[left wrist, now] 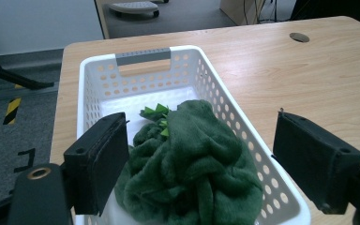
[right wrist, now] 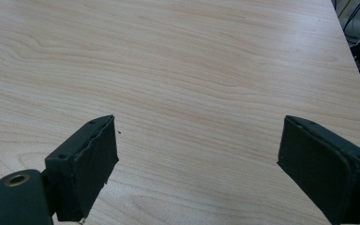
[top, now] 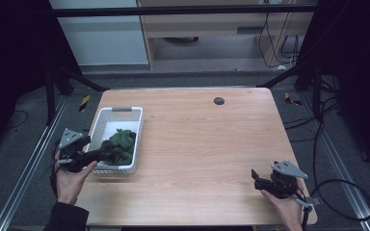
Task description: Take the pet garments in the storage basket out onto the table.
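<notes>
Left claw (left wrist: 201, 161), jaws apart, hovers over the crumpled dark green plush cloth (left wrist: 192, 164). Cloth lies in the white perforated plastic basket (left wrist: 140, 70) on the wooden counter's (top: 207, 144) left. Right claw (right wrist: 197, 168), jaws apart, holds nothing.

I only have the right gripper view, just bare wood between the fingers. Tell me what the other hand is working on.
Observer: The left gripper hangs at the near end of a white basket on the table's left side.
Operator: Say what's in the basket.
Observer: A crumpled dark green plush cloth, piled at the near end.
Operator: Report whether the left fingers have it.
Observer: No. The left fingers stand wide apart, with the cloth between them but not pressed.
Operator: Give me my own position.
Observer: The right gripper sits open near the table's near right corner, far from the basket.
</notes>
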`<state>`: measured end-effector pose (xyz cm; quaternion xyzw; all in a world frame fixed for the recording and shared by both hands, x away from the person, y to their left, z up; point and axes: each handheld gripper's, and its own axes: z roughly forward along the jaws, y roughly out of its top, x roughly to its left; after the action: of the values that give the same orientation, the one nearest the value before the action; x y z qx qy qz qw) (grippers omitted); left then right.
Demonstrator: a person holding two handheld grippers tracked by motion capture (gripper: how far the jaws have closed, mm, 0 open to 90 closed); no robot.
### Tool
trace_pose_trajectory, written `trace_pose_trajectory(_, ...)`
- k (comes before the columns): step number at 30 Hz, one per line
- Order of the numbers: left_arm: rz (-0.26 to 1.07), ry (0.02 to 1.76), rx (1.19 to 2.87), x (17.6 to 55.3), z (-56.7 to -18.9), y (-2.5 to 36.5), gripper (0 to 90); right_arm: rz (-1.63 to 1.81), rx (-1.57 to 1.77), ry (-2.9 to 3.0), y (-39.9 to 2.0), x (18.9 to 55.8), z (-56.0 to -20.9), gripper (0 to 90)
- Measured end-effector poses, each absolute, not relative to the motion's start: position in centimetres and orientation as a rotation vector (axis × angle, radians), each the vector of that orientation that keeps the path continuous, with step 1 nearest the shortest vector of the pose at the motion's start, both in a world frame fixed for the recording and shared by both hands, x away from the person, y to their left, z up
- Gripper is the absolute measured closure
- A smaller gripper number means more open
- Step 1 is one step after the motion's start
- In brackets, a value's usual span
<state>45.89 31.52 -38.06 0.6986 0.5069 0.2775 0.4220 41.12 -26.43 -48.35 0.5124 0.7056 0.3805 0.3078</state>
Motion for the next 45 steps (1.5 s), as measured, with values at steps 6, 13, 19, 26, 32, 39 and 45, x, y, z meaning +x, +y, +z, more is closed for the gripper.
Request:
trace_pose_trajectory(6,0.678,1.282,1.796,47.2,-38.1,31.4,17.4,1.008,1.353,1.866,-26.5,41.2,-48.3,11.8)
trace_pose_trajectory(13,0.669,1.298,1.822,48.2,-38.2,31.3,17.0,1.013,1.363,1.874,-26.4,41.2,-48.4,11.8)
trace_pose_trajectory(19,0.636,1.315,1.865,49.5,-38.5,31.0,16.4,1.017,1.366,1.877,-26.4,41.2,-48.4,11.8)
trace_pose_trajectory(26,0.627,1.329,1.921,50.9,-39.0,30.3,15.5,1.019,1.369,1.885,-26.4,41.3,-48.4,11.8)
trace_pose_trajectory(32,0.612,1.329,1.966,51.7,-39.2,29.7,14.4,1.020,1.369,1.887,-26.4,41.3,-48.4,11.6)
trace_pose_trajectory(39,0.591,1.333,2.011,52.3,-39.8,29.4,14.4,1.018,1.368,1.895,-26.4,41.4,-48.5,11.3)
trace_pose_trajectory(45,0.575,1.346,2.032,52.8,-40.3,29.3,14.2,1.019,1.369,1.898,-26.4,41.4,-48.5,11.1)
